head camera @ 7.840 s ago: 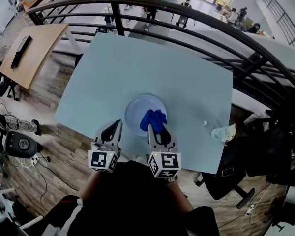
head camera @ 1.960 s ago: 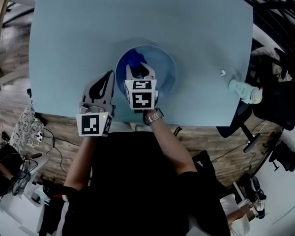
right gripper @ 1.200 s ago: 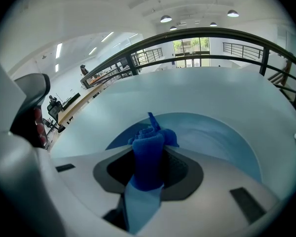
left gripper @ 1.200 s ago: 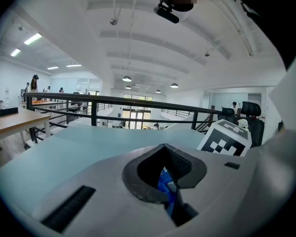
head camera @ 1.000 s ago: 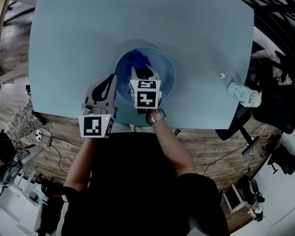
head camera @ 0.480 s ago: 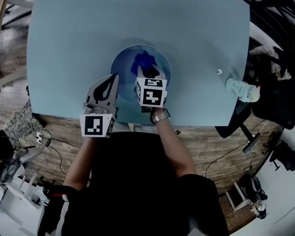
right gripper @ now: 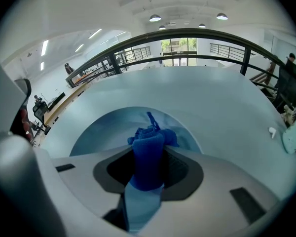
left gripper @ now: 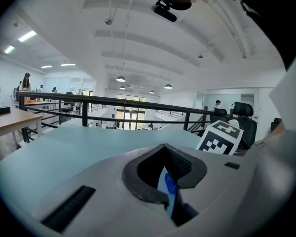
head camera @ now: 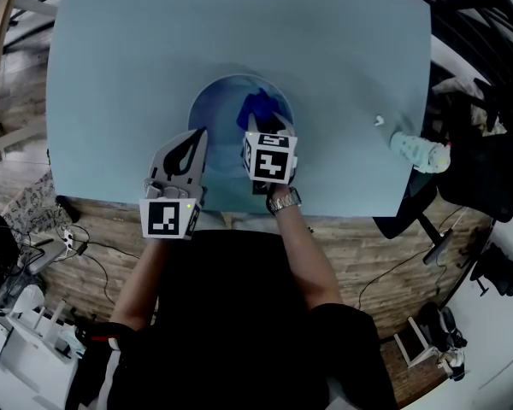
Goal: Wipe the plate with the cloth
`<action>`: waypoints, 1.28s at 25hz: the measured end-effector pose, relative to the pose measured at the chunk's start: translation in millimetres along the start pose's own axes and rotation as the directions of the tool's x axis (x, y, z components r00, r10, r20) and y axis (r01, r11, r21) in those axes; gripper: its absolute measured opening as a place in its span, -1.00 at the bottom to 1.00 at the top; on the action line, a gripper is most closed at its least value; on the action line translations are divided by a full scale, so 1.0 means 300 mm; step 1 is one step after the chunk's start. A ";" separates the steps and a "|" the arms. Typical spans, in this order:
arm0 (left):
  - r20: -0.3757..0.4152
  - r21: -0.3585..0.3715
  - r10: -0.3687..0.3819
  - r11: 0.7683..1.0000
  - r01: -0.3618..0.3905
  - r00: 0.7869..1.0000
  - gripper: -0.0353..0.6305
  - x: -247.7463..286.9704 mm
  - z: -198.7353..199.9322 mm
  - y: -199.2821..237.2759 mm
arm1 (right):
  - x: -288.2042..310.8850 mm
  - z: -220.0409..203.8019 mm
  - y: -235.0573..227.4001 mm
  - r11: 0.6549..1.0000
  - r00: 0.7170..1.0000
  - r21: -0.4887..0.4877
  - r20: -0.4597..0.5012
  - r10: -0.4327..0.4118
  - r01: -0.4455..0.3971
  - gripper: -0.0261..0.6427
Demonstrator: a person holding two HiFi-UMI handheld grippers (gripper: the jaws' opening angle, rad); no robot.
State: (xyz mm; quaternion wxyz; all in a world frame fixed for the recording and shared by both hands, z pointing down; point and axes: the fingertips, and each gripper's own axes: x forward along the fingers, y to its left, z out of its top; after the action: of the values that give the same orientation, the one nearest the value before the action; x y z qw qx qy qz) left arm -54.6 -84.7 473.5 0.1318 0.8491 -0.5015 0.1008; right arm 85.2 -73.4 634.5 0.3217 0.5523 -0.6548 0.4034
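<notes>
A pale blue round plate lies near the front edge of the light blue table. My right gripper is over the plate's right half, shut on a bunched dark blue cloth that presses on the plate. In the right gripper view the cloth stands up between the jaws of the right gripper, with the plate beyond. My left gripper sits at the plate's near-left rim. In its own view the left gripper is closed on a thin pale sliver of plate rim.
A small white item lies on the table to the right, and a crumpled pale bottle rests at the right edge. A dark railing runs behind the table. Office chairs and wooden floor surround it.
Over the last second my right gripper has dragged the cloth from the plate's far-left part towards its right side. The left gripper has stayed at the rim.
</notes>
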 end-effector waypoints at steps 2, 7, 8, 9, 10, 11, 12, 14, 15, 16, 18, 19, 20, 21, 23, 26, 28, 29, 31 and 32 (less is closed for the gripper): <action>0.002 0.000 0.004 1.000 -0.004 1.000 -0.89 -0.009 0.000 -0.012 | -0.006 -0.008 -0.015 1.000 1.000 -0.003 -0.005 -0.008 0.008 -0.56; 0.003 0.002 0.012 1.000 -0.012 1.000 -0.89 -0.025 0.000 -0.029 | -0.020 -0.021 -0.050 0.999 0.999 -0.002 -0.029 -0.039 0.039 -0.56; 0.003 0.003 0.014 1.000 -0.014 1.000 -0.89 -0.029 0.000 -0.031 | -0.023 -0.024 -0.056 0.999 0.998 -0.001 -0.035 -0.047 0.047 -0.56; 0.003 0.004 0.017 1.000 -0.017 1.000 -0.89 -0.033 0.000 -0.032 | -0.026 -0.027 -0.062 0.999 0.998 -0.001 -0.039 -0.054 0.054 -0.56; 0.005 0.004 0.019 1.000 -0.019 1.000 -0.89 -0.037 -0.001 -0.033 | -0.030 -0.028 -0.066 0.998 0.997 -0.001 -0.042 -0.059 0.059 -0.56; 0.009 0.004 0.019 1.000 -0.019 1.000 -0.89 -0.043 -0.001 -0.034 | -0.034 -0.028 -0.068 0.998 0.997 -0.002 -0.043 -0.064 0.064 -0.56; 0.014 0.005 0.019 1.000 -0.019 1.000 -0.89 -0.048 -0.002 -0.035 | -0.039 -0.026 -0.068 0.998 0.997 -0.004 -0.043 -0.066 0.066 -0.56; 0.017 0.008 0.024 1.000 -0.024 1.000 -0.89 -0.057 0.004 -0.037 | -0.047 -0.018 -0.063 0.998 0.998 -0.007 -0.033 -0.060 0.060 -0.56; 0.014 0.007 0.030 1.000 -0.030 0.999 -0.89 -0.060 0.008 -0.038 | -0.052 -0.015 -0.059 0.998 0.998 -0.008 -0.028 -0.056 0.056 -0.56; 0.013 0.005 0.036 0.999 -0.036 0.999 -0.89 -0.062 0.012 -0.039 | -0.058 -0.017 -0.059 0.998 0.998 -0.008 -0.027 -0.056 0.055 -0.56; 0.016 0.002 0.044 0.999 -0.044 0.999 -0.89 -0.068 0.016 -0.043 | -0.072 -0.020 -0.060 0.999 0.998 -0.009 -0.023 -0.052 0.052 -0.56; 0.017 0.002 0.047 0.999 -0.047 0.999 -0.89 -0.073 0.014 -0.044 | -0.080 -0.020 -0.056 0.999 0.999 -0.009 -0.018 -0.046 0.046 -0.56; 0.019 0.003 0.050 0.999 -0.050 0.999 -0.89 -0.077 0.011 -0.045 | -0.088 -0.019 -0.050 0.999 0.999 -0.009 -0.012 -0.037 0.037 -0.56; 0.022 0.002 0.052 0.999 -0.052 0.998 -0.89 -0.082 0.010 -0.046 | -0.094 -0.016 -0.040 1.000 1.000 -0.010 -0.005 -0.027 0.027 -0.56; 0.032 -0.006 0.057 0.998 -0.057 0.998 -0.89 -0.088 0.017 -0.047 | -0.103 -0.011 -0.015 1.000 1.000 -0.015 0.003 -0.009 0.009 -0.56; 0.053 -0.009 0.061 0.998 -0.060 0.997 -0.89 -0.102 0.016 -0.043 | -0.107 -0.007 0.032 0.999 1.000 -0.029 0.007 0.018 -0.018 -0.56; 0.044 -0.013 0.074 0.997 -0.074 0.996 -0.89 -0.111 0.019 -0.032 | -0.103 -0.002 0.072 0.998 0.999 -0.041 0.010 0.044 -0.044 -0.56; 0.037 -0.016 0.083 0.996 -0.083 0.996 -0.89 -0.116 0.023 -0.025 | -0.101 0.001 0.095 0.997 0.998 -0.048 0.009 0.060 -0.059 -0.56; 0.035 -0.016 0.096 0.995 -0.095 0.995 -0.89 -0.123 0.032 -0.012 | -0.093 0.003 0.142 0.994 0.996 -0.066 0.005 0.091 -0.090 -0.56; 0.036 -0.014 0.100 0.995 -0.099 0.994 -0.89 -0.126 0.037 -0.005 | -0.088 0.002 0.165 0.992 0.994 -0.076 -0.001 0.105 -0.105 -0.56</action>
State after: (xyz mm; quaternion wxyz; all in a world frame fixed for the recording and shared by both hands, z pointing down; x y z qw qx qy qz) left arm -71.1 -56.4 451.5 0.1224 0.8240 -0.5461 0.0885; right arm 41.4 -58.6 602.7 0.3197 0.5053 -0.6982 0.3937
